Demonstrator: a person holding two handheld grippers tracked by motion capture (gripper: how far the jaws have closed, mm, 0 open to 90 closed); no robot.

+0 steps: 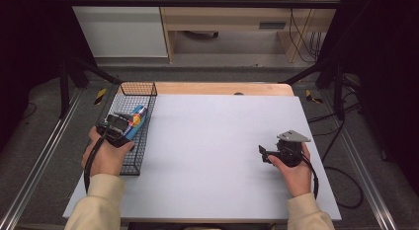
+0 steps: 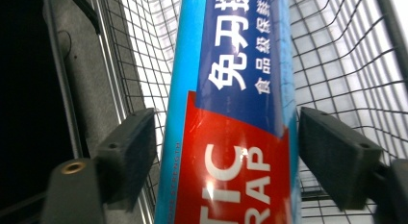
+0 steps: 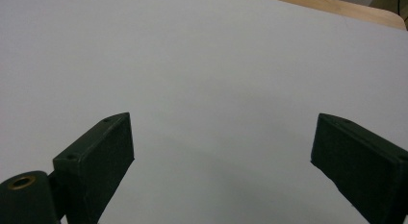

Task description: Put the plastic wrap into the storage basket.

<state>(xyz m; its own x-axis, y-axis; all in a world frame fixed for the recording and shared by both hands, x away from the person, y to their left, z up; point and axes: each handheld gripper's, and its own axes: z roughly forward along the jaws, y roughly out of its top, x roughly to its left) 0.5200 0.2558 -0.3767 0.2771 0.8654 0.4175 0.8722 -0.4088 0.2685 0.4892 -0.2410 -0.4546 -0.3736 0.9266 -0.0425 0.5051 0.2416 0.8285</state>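
Inside basket (image 1: 129, 141), wrap box (image 2: 231, 113) (unclamped), left gripper (image 2: 226, 152)

Left tongs (image 1: 129, 122) parted, right tongs (image 1: 262, 153) spread wide

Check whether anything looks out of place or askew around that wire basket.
Nothing looks spilled or damaged. The plastic wrap box lies slanted in the wire basket, and the left claw stands open around it, pads clear of its sides.
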